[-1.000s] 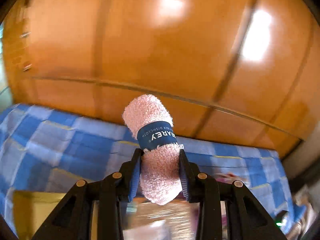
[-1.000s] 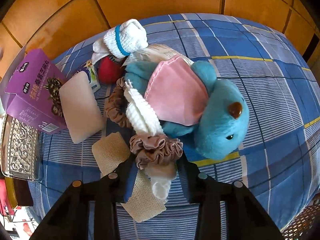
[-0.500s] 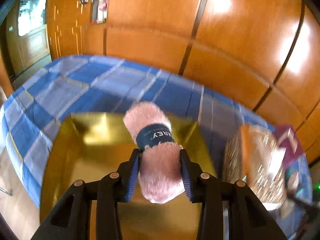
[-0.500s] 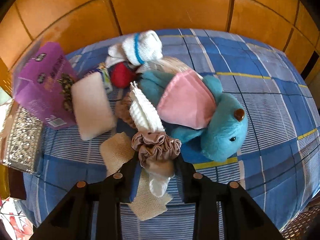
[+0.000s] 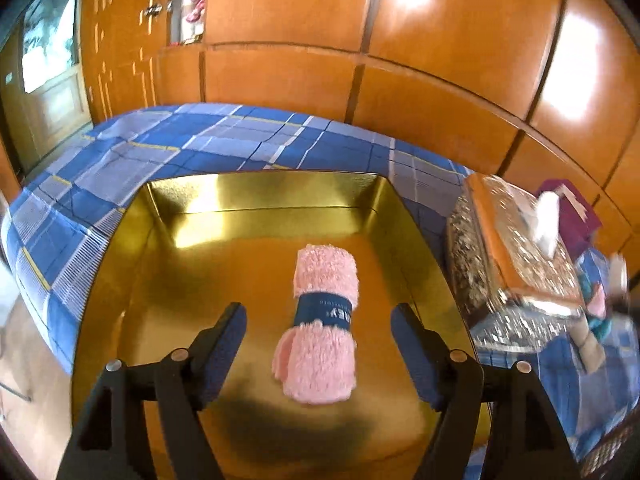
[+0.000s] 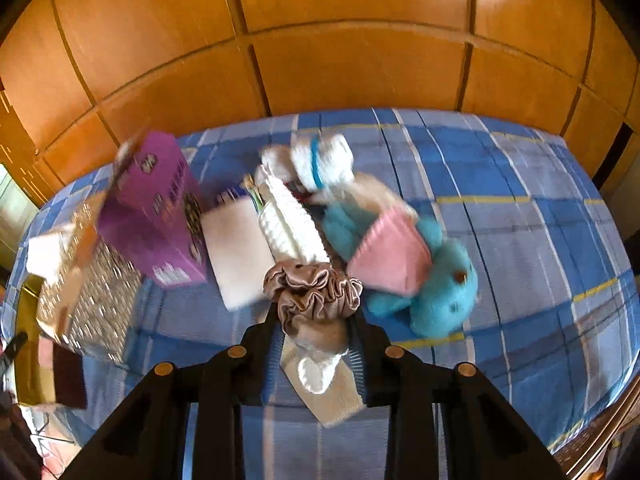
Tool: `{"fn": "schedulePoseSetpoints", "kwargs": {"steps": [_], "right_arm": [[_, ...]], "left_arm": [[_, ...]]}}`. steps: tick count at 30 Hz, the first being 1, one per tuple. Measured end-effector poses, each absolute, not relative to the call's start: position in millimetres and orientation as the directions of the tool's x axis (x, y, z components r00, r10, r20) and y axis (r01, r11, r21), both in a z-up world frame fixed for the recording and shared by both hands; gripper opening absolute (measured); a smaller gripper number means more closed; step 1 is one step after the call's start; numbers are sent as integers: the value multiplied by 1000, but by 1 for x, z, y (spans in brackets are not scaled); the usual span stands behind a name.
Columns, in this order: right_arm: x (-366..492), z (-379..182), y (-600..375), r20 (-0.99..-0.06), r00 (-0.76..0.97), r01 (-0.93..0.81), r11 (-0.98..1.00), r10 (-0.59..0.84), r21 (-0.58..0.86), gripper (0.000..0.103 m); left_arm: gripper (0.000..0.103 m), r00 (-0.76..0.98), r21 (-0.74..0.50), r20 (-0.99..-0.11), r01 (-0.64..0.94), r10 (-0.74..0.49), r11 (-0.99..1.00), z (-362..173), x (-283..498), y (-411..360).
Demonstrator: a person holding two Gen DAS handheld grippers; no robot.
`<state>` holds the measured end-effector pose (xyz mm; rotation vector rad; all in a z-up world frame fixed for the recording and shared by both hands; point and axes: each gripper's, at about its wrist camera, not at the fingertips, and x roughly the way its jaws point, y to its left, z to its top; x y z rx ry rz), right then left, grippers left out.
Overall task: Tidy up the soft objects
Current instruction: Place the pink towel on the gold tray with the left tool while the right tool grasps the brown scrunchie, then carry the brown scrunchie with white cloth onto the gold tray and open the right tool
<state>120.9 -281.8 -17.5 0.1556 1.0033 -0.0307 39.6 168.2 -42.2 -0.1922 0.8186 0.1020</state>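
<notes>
The left gripper (image 5: 318,344) gaped wide over a rolled pink fluffy cloth (image 5: 322,328) lying in a gold metal tray (image 5: 160,264). The right gripper (image 6: 314,340) clamped a beige satin scrunchie (image 6: 314,292).

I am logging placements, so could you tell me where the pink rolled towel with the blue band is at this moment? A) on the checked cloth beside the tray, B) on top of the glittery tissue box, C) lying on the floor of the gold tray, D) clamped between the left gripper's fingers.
C: the pink rolled towel lies on the floor of the gold tray, and the left gripper stands open around it, neither finger touching.
</notes>
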Motion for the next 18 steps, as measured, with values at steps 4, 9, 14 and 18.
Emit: {"fn": "schedulePoseSetpoints", "kwargs": {"steps": [4, 9, 14, 18], "right_arm": [[151, 11, -269, -820, 572, 81, 993, 23, 84, 29], [197, 56, -238, -780, 626, 44, 997, 27, 70, 29], [225, 95, -165, -732, 676, -89, 995, 86, 35, 29], [214, 104, -89, -701, 686, -251, 968, 194, 22, 29]], "left_arm": [[76, 697, -99, -717, -120, 13, 988, -34, 22, 159], [76, 707, -114, -708, -98, -12, 989, -27, 5, 157], [76, 722, -126, -692, -106, -11, 986, -20, -7, 161], [76, 731, -114, -682, -127, 15, 985, -16, -15, 168]]}}
